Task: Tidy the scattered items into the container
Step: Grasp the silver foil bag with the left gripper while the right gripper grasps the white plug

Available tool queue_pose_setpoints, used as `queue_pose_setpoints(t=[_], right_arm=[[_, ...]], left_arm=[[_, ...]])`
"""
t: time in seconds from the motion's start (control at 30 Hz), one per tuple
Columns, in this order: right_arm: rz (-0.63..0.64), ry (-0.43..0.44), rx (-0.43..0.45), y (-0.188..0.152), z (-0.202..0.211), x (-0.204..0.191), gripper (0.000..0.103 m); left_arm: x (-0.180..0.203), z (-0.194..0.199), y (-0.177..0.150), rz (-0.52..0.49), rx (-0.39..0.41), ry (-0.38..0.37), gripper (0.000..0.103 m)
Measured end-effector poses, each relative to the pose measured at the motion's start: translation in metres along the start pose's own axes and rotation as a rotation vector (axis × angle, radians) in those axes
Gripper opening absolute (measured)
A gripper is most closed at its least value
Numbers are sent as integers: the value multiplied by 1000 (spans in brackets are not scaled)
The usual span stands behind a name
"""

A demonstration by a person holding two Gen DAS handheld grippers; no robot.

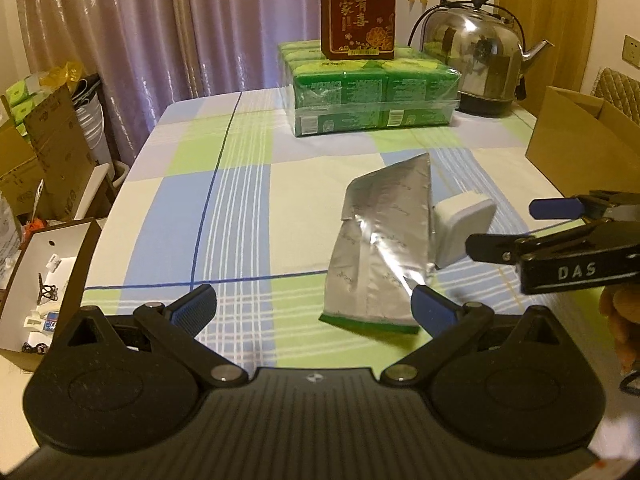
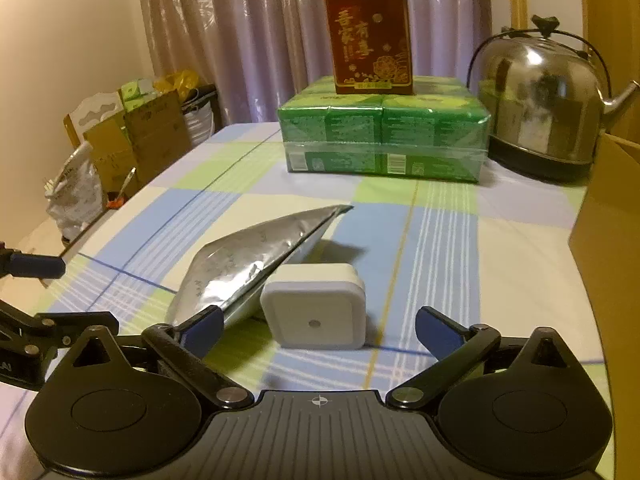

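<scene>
A crumpled silver foil pouch (image 1: 380, 248) with a green bottom edge lies on the checked tablecloth, and a white square plug-in device (image 1: 462, 226) rests against its right side. My left gripper (image 1: 314, 310) is open just short of the pouch, its right pad touching the pouch's lower corner. My right gripper (image 1: 520, 227) comes in from the right, open. In the right wrist view the white device (image 2: 316, 304) sits just ahead of the open right gripper (image 2: 320, 332), with the pouch (image 2: 248, 268) by the left finger. An open cardboard box (image 1: 580, 148) stands at the table's right edge.
A wrapped green tissue pack (image 1: 372, 96) with a red gift box (image 1: 358, 12) on top stands at the back, and a steel kettle (image 1: 476, 60) is to its right. Cardboard boxes (image 1: 48, 152) and clutter crowd the floor past the table's left edge.
</scene>
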State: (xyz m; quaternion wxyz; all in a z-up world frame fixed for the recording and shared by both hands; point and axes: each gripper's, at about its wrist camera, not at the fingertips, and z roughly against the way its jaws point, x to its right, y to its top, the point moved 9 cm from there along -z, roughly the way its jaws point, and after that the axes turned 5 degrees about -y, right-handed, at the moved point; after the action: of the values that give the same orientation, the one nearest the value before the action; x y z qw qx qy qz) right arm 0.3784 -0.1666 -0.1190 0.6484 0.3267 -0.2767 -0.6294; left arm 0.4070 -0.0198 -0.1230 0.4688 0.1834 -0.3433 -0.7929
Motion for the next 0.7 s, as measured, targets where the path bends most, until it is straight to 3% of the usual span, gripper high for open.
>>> queue_pose_setpoints(t=[0.03, 0.23, 0.37, 0.7], right_arm=[[5, -4, -4, 0, -4, -1, 85], [25, -22, -10, -2, -21, -2, 81], [42, -13, -13, -2, -24, -2, 63], [54, -54, -9, -6, 0, 24, 63]], left_arm=[[-1, -3, 1, 2, 1, -1, 102], [0, -14, 6, -16, 1, -19, 102], [4, -20, 9, -24, -9, -36, 102], [31, -50, 30, -96, -81, -113, 102]])
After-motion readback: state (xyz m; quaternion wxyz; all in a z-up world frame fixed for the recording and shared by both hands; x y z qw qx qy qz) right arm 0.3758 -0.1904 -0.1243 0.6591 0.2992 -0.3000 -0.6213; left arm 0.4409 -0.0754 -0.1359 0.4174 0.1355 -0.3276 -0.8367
